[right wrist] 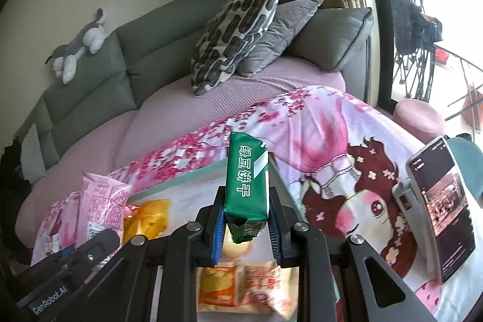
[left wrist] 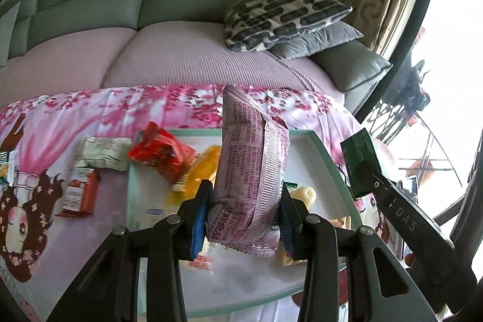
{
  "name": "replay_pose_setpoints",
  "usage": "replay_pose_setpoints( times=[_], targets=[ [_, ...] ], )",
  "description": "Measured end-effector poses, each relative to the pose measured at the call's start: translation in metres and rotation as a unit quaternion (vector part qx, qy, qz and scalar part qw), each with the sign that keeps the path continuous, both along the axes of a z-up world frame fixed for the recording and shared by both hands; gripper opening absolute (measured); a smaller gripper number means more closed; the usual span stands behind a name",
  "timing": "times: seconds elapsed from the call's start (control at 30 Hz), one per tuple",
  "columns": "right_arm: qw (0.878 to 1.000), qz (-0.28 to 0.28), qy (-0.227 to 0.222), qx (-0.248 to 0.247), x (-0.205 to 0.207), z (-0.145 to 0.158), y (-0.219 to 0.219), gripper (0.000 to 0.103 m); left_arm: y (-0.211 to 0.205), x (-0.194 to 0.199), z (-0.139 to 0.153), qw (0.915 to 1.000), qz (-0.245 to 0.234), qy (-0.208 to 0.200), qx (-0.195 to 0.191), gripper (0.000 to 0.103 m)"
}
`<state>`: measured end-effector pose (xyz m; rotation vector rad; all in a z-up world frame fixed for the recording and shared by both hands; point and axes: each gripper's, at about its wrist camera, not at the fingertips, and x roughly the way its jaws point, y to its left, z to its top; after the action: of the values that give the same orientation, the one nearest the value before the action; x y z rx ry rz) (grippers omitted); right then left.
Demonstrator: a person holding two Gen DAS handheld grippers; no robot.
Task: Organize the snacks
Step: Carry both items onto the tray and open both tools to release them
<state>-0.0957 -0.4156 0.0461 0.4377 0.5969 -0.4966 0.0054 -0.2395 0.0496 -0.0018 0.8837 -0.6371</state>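
Clamping pink packet (left wrist: 250, 177), left gripper (left wrist: 246, 219) raised over tray (left wrist: 326, 153)

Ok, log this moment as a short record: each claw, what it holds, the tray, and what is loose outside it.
left claw: shut on pink snack packet, held above tray
right claw: shut on green biscuit pack, upright
tray: holds red packet and yellow packet
outside tray: white packet, small red carton on floral cloth
phone: propped on stand, right of tray

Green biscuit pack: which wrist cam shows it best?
Right wrist: the green biscuit pack sits centered between the right gripper fingers, label readable. Left wrist shows only its dark back at the frame's right side.
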Motion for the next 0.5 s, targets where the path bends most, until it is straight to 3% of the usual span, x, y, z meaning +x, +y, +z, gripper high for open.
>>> replay_pose_setpoints(
  times=[0.5],
  targets=[
    [0.998, 0.009, 0.058, 0.019, 0.022, -0.048, -0.009, 0.026, -0.019, 0.008, -0.029, 0.999, 0.002, 0.027, 0.036, 0.042]
  ],
)
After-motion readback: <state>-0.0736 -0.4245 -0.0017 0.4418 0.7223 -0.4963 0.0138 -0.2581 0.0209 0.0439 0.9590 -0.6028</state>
